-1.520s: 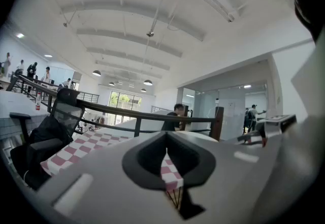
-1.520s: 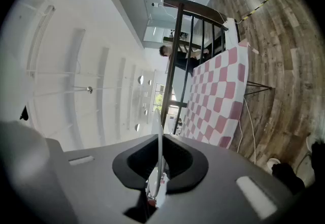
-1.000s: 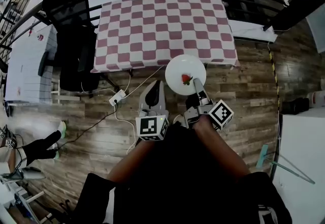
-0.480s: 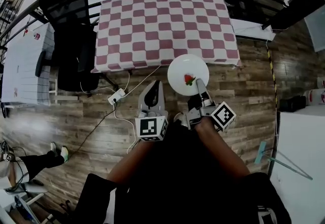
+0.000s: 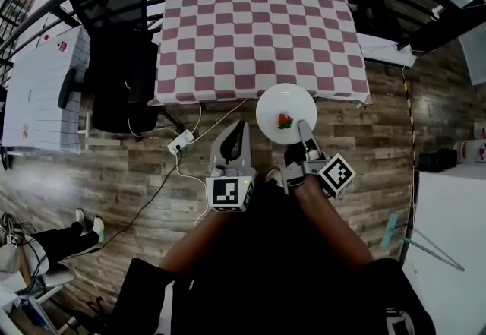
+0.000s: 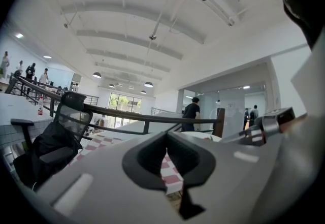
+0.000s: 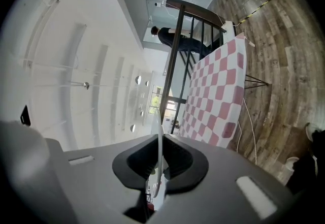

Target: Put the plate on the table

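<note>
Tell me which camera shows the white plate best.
The head view: the whole round white plate shows, a strawberry on it, the right tool gripping its near rim. The right gripper view shows it edge-on between the jaws; the left gripper view, a sliver.

Plate (image 5: pixel 286 114) before table (image 5: pixel 258 37); chair (image 5: pixel 114 60) left

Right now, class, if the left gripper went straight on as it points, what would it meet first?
Probably the near edge of the checked tablecloth, straight ahead of the left gripper; the white plate in the right gripper sits off to its right.
</note>
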Tool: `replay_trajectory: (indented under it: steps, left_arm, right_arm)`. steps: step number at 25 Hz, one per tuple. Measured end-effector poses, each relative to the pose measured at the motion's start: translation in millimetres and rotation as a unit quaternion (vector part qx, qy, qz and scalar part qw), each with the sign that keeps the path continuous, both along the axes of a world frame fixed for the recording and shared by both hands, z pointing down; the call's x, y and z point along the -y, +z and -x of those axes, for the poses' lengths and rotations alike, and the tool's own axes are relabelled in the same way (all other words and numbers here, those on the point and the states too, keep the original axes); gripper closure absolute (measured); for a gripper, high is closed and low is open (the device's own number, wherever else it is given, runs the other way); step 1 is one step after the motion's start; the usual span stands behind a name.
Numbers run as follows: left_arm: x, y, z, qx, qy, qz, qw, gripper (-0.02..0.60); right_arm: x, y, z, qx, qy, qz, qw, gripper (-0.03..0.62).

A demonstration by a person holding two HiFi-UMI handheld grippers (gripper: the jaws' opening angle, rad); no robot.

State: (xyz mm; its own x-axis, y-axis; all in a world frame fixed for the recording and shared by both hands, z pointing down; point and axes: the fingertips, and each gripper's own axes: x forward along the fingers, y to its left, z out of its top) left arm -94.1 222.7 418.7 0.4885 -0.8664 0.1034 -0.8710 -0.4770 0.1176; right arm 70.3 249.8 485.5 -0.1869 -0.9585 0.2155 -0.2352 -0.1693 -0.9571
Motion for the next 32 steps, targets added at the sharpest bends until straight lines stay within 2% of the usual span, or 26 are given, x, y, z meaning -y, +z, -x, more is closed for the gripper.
replay_trajectory:
  steps: [4, 9, 13, 21, 26, 32]
  left_arm:
    - [6, 1, 28, -0.007, -0.005, 0.001, 1.0000, 0.572]
    - [9, -2, 52, -0.022, 0.003, 0.001, 0.9998, 0.573]
    - [14, -3, 71, -0.020, 0.002, -0.004, 0.9998, 0.573]
    - [27, 2, 101, -0.012, -0.014, -0.002, 0.9998, 0.573]
    - [42, 8, 99, -0.012, -0.014, -0.003, 0.9998, 0.573]
    - [82, 4, 85, -0.011, -0.013, -0.001, 0.9999, 0.573]
  right_arm:
    - [6, 0, 21, 0.007, 0.001, 0.001, 1.000, 0.576]
    - [12, 1, 59, 0.085, 0.010, 0.002, 0.996, 0.576]
    - [17, 6, 86, 0.109, 0.013, 0.011, 0.994, 0.576]
    - [39, 10, 103, 0.079, 0.002, 0.005, 0.997, 0.576]
    - [56, 18, 95, 0.077, 0.010, 0.008, 0.997, 0.576]
    - [90, 18, 78, 0.074, 0.020, 0.014, 0.997, 0.576]
